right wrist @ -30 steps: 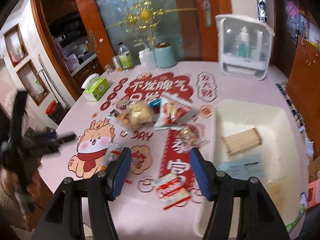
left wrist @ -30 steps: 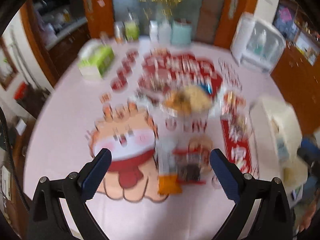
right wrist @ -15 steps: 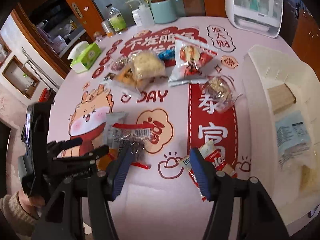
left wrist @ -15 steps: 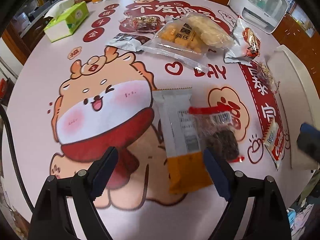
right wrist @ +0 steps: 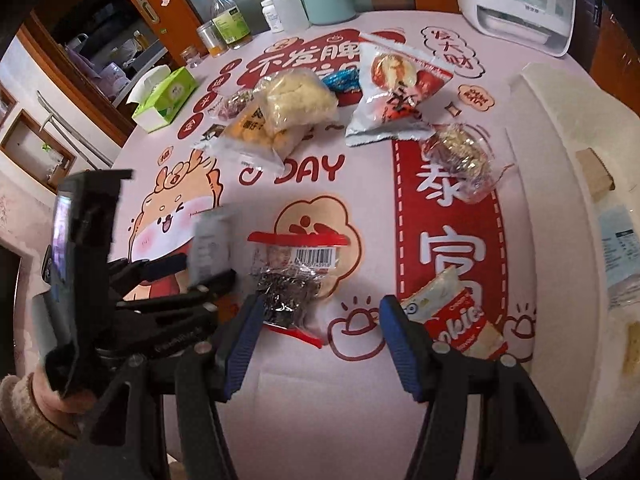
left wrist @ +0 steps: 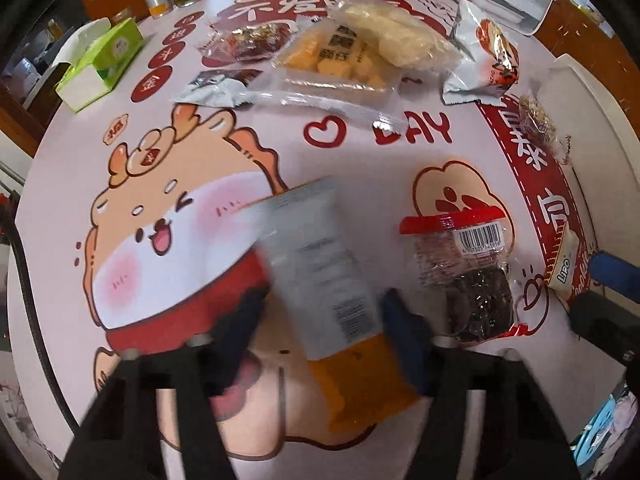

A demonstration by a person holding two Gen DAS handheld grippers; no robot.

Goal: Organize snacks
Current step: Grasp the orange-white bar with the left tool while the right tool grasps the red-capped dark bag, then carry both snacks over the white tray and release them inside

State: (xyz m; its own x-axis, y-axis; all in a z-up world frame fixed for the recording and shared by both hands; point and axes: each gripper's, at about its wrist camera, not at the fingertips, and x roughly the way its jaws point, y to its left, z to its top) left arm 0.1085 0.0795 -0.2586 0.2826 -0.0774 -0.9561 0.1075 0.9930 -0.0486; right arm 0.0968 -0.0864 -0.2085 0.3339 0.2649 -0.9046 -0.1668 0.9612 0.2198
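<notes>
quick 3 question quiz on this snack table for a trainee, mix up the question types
1. True or false: the right gripper is clamped on the cookie packet.
2. Which packet lies between the left gripper fingers? A) grey and orange packet B) red-topped clear bag C) tissue box
3. Fill in: the white bin already holds a brown ____.

Key: 1 false; 2 A; 3 packet.

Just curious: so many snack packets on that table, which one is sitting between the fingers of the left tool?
The grey packet with the orange end. It alone lies between the left tool fingers; the others lie clear of them.
</notes>
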